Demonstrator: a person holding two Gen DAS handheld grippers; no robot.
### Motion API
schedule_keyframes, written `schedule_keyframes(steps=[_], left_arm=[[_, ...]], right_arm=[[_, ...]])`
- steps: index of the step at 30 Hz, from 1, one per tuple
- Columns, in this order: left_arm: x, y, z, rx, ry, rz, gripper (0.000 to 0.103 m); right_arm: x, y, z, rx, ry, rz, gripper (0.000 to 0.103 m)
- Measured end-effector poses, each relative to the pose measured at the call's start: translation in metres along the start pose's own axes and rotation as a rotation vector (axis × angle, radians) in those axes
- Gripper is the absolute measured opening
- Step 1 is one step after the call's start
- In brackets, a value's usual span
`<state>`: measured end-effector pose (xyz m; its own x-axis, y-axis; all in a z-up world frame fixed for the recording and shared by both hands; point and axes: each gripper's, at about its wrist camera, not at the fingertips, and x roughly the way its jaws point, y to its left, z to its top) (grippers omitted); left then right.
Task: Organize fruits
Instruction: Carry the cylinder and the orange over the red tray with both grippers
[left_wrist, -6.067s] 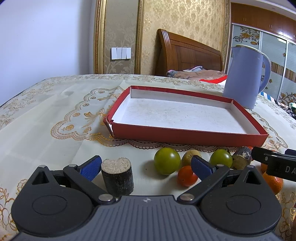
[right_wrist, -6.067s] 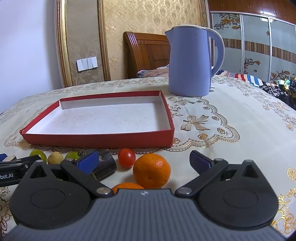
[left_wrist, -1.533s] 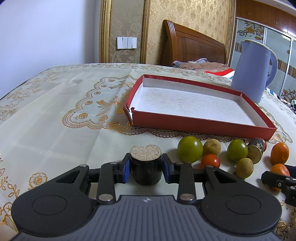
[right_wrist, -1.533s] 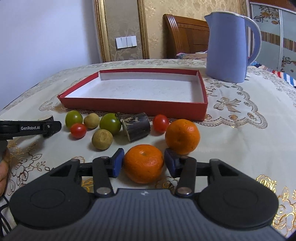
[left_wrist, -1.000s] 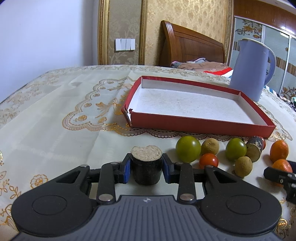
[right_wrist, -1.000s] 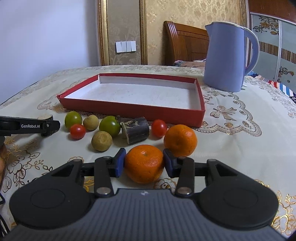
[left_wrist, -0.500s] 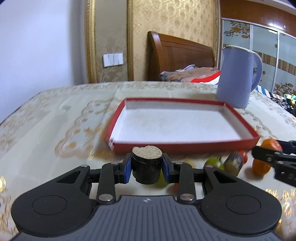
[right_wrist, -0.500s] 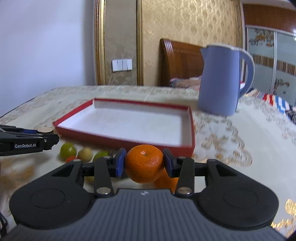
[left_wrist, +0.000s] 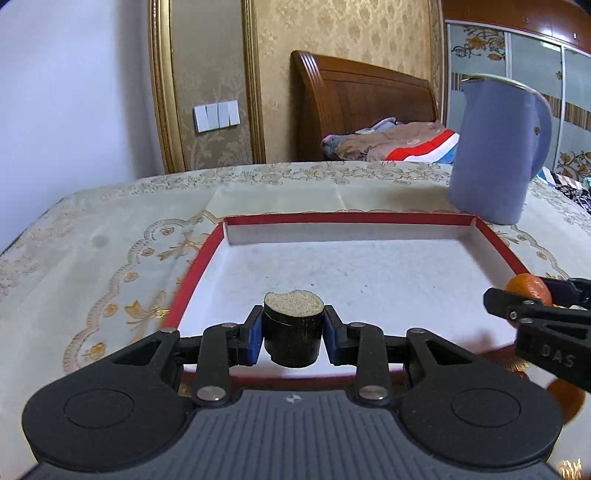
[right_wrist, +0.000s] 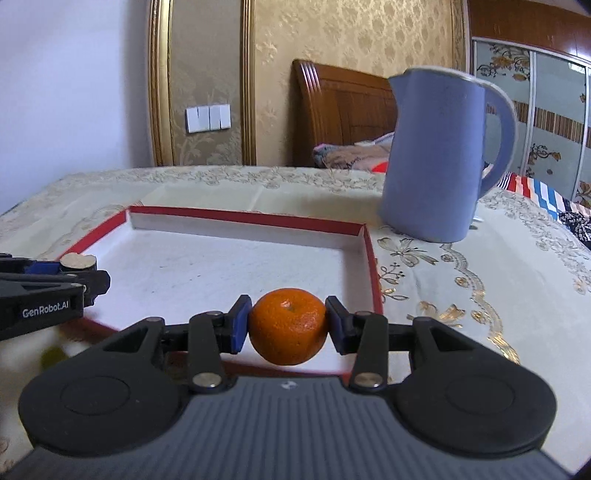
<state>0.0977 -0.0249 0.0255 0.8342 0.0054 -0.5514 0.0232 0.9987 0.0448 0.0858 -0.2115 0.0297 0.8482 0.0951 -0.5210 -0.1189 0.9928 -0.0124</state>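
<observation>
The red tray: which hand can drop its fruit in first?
Probably the left. Its tool holds the sugarcane piece over the red tray, past the near wall. The right tool holds its orange over the tray's near right corner, closer to the edge.

**Two black hand-held grippers with blue pads**

The left gripper (left_wrist: 293, 332) has a dark grey ribbed plate in the middle, with a small white logo on its front edge. On each side of the plate is a round black housing with a circle pressed into it. From the housings go black link arms to the fingers — each arm carries shiny silver rivets. The fingertips (left_wrist: 254, 335) are covered with flat blue pads.

The right gripper (right_wrist: 288, 326) is built in the same way. From the side its finger is a long black bar with white letters — "GenRobot.AI" on the left one, "DAS" on the right one.
</observation>
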Motion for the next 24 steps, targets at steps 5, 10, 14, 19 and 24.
schedule_keyframes(steps=[5,10,14,19,24], left_arm=[[0.022,0.000,0.007,-0.005,0.035,0.020,0.032],[0.038,0.004,0.010,-0.027,0.072,0.009,0.032],[0.050,0.004,0.011,-0.022,0.096,0.015,0.032],[0.053,0.004,0.011,-0.023,0.087,0.014,0.032],[0.056,0.006,0.011,-0.024,0.090,0.022,0.032]], right_arm=[[0.029,-0.003,0.011,0.023,0.058,-0.005,0.041],[0.049,-0.008,0.017,0.044,0.099,-0.015,0.041],[0.058,-0.009,0.020,0.064,0.122,-0.016,0.041],[0.062,-0.009,0.021,0.063,0.134,-0.007,0.041],[0.062,-0.009,0.020,0.072,0.138,-0.003,0.041]])
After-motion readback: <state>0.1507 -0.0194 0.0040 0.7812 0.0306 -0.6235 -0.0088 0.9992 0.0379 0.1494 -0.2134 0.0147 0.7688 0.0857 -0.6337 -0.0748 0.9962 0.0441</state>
